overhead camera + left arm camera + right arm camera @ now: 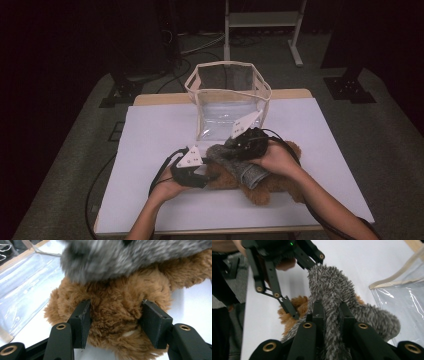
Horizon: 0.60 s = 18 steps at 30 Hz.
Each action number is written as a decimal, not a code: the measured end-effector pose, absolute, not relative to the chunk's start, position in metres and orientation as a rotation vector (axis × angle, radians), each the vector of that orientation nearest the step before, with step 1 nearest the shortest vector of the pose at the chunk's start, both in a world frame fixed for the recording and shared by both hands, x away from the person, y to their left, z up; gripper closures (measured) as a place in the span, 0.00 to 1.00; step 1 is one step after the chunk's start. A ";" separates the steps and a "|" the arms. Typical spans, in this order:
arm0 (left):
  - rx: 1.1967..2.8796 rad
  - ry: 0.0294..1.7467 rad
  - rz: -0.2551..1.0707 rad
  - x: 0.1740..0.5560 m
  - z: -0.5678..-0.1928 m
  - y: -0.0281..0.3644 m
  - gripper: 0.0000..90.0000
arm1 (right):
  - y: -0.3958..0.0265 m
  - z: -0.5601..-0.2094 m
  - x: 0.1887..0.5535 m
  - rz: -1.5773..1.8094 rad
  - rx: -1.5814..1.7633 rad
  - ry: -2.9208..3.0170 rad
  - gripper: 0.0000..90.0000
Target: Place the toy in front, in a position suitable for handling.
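Note:
A brown teddy bear [265,187] lies on the white table cover, near the front and right of centre. My left gripper [210,175] comes in from the left, and its two pads [82,320] press into the bear's brown fur [115,315] from both sides. A grey fuzzy cloth [250,172] is draped over the bear. My right gripper [236,149] is shut on that grey cloth [329,285], with a fold pinched between its jaws and lifted a little above the bear [297,303].
A clear plastic bag with beige trim [230,95] stands open-topped behind the bear at the table's centre back; its wall also lies close by in both gripper views [22,285] [402,297]. The white table cover [150,135] is bare to the left. Cables trail off the front edge.

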<state>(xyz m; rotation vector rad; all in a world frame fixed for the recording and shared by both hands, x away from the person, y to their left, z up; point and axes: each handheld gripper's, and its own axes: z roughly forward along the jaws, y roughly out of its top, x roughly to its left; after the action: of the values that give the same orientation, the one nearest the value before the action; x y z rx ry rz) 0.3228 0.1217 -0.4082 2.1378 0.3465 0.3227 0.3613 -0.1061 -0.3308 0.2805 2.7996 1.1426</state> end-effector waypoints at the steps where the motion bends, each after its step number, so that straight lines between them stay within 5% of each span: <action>1: 2.134 0.348 0.322 0.323 -0.408 0.123 0.48 | -0.104 -0.332 0.363 1.134 0.281 2.802 0.88; 18: 2.143 0.319 0.284 0.321 -0.411 0.119 0.48 | -0.091 -0.331 0.377 1.126 0.297 2.819 0.87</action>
<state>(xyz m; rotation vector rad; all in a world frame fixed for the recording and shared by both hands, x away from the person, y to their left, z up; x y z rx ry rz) 0.3211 0.1190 -0.4111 2.1426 0.3186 0.2838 0.3769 -0.0911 -0.3311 0.2966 2.8195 1.1259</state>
